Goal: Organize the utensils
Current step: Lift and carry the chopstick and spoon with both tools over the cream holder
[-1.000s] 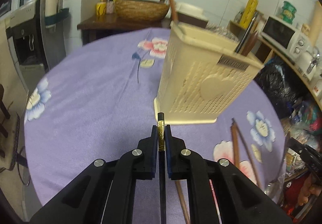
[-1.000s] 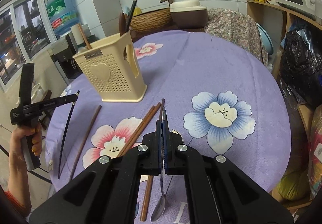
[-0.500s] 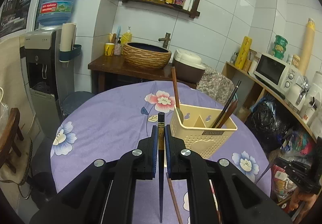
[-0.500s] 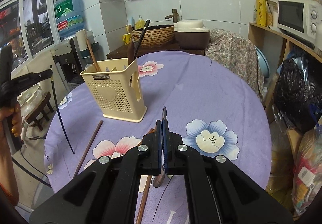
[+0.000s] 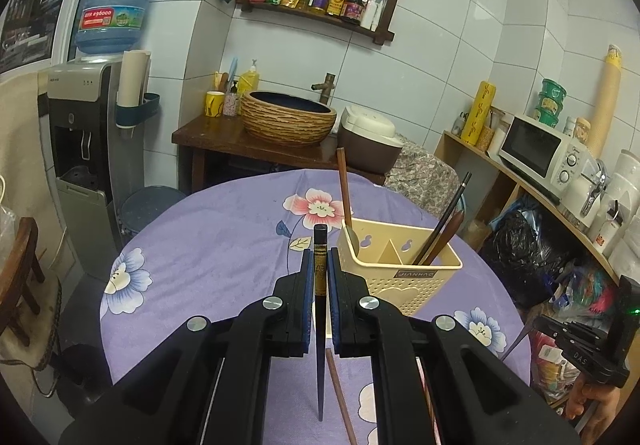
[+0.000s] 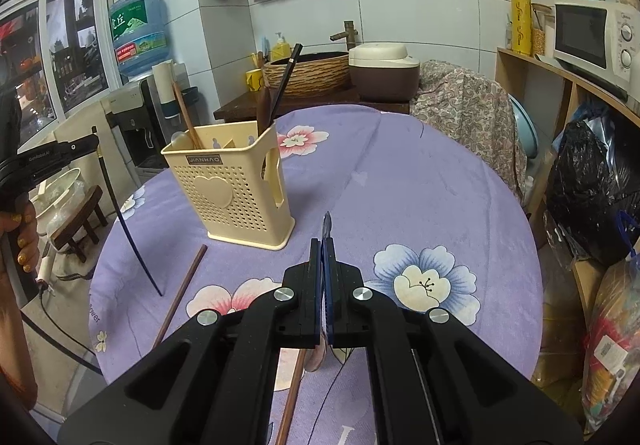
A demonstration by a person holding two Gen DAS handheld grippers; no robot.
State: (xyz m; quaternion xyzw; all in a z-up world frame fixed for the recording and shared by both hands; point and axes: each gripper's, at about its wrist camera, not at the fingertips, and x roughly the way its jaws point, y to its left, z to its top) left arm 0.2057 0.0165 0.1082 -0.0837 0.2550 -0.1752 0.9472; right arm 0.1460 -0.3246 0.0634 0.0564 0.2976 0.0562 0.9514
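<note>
My left gripper (image 5: 320, 259) is shut on a black chopstick (image 5: 320, 325) with a gold band and holds it upright above the table, left of the cream utensil basket (image 5: 416, 285). In the right wrist view that chopstick (image 6: 120, 213) hangs tip-down near the table's left edge. My right gripper (image 6: 325, 245) is shut on a metal spoon (image 6: 327, 229), handle up, bowl below the jaws, lifted in front of the basket (image 6: 236, 189). The basket holds a brown chopstick, a black chopstick and a wooden spoon.
Brown chopsticks (image 6: 180, 293) lie on the purple flowered tablecloth (image 6: 400, 185) in front of the basket; another (image 6: 292, 393) lies under my right gripper. A side table with a woven basin and rice cooker stands behind. Shelves with a microwave are at right.
Both grippers have risen and pulled back from the table with their utensils. The left gripper has tilted from looking down at the basket to looking level across the room.
</note>
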